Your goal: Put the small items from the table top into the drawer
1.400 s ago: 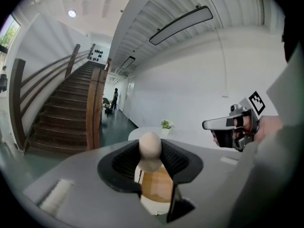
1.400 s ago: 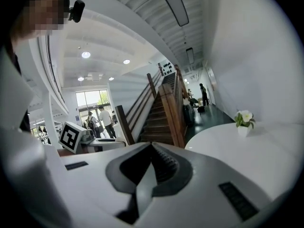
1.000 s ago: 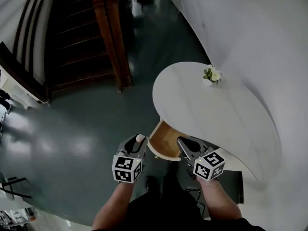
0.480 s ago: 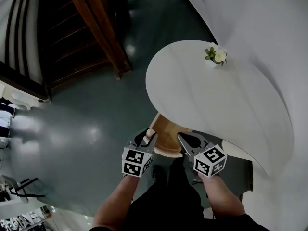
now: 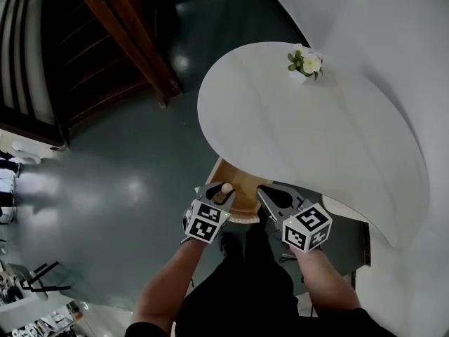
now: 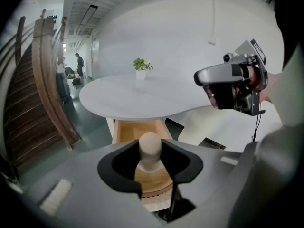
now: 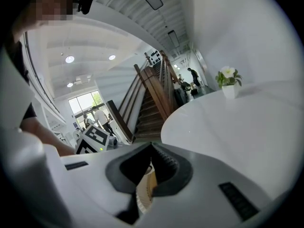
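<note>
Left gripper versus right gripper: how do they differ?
The left gripper grips a beige peg, jaws apart; the right gripper is empty, jaws meeting at the tips. The left is over the open drawer, the right at its right corner. Both face the table.

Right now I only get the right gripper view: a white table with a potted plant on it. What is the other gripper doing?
Observer: The left gripper is shut on a small beige peg with a rounded head.
Operator: Where is that meant to go?
Observer: A wooden drawer stands open under the near edge of the table.
Operator: Is the peg in it yet?
Observer: No. In the head view the peg shows above the drawer's front left corner, gripped and not let go.
</note>
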A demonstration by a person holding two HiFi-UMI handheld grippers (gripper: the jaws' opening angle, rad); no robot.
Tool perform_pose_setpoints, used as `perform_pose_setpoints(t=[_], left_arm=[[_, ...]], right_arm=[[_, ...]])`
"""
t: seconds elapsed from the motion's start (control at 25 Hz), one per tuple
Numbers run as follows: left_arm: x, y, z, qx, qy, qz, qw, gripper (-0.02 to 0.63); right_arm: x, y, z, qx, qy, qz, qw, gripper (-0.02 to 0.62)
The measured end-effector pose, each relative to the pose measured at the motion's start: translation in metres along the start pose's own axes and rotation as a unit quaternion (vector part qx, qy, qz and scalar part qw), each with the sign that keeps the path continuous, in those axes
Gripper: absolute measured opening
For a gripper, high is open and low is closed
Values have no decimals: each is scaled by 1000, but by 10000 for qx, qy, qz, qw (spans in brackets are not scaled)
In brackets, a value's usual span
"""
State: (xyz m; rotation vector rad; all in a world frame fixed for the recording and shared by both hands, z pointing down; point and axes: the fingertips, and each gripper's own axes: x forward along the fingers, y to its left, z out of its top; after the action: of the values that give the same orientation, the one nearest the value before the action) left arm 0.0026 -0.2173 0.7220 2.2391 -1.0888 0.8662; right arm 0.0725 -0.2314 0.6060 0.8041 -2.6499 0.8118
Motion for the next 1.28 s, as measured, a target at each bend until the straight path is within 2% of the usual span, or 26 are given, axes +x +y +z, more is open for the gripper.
perform_pose_setpoints(t=[0.08,0.16,0.28,0.44,0.56,0.76,0.84,1.0,1.08,1.28], left_arm=[[11,-1,-9,163,192,-47,9997,141],[20,-3,-17,490,448,-144,9977,143],[33,-8,-30,1000,821,-336,9910,143],[49,-7,-43,1439,1192,-497,9811,144],[58,-9,-55,1695,1445,-648,9727,144],[70,-13,-61,1968,1620,-914,9626,147],[74,-13,-64,2208,1741,-950,9549,147],[84,-14,-76,2917,2094,-1073,9271,148],[91,-14,-82,3101,2244,-1161,9165,149],[94,-17,-88,3009,2404,-1406,9121,155]], right_arm=[[-3,-2,-3,34,12,-29,10000,11],[-6,-4,-7,74,22,-50,10000,12],[-10,-7,-14,131,50,-75,9999,11],[-15,-14,-21,191,91,-140,9997,11],[-18,-18,-26,245,110,-191,9995,12],[-20,-22,-34,286,168,-208,9992,11],[-21,-24,-38,321,188,-220,9991,11],[-22,-29,-44,379,233,-234,9987,12],[-22,-32,-47,397,255,-239,9986,11],[-21,-34,-51,437,302,-240,9983,11]])
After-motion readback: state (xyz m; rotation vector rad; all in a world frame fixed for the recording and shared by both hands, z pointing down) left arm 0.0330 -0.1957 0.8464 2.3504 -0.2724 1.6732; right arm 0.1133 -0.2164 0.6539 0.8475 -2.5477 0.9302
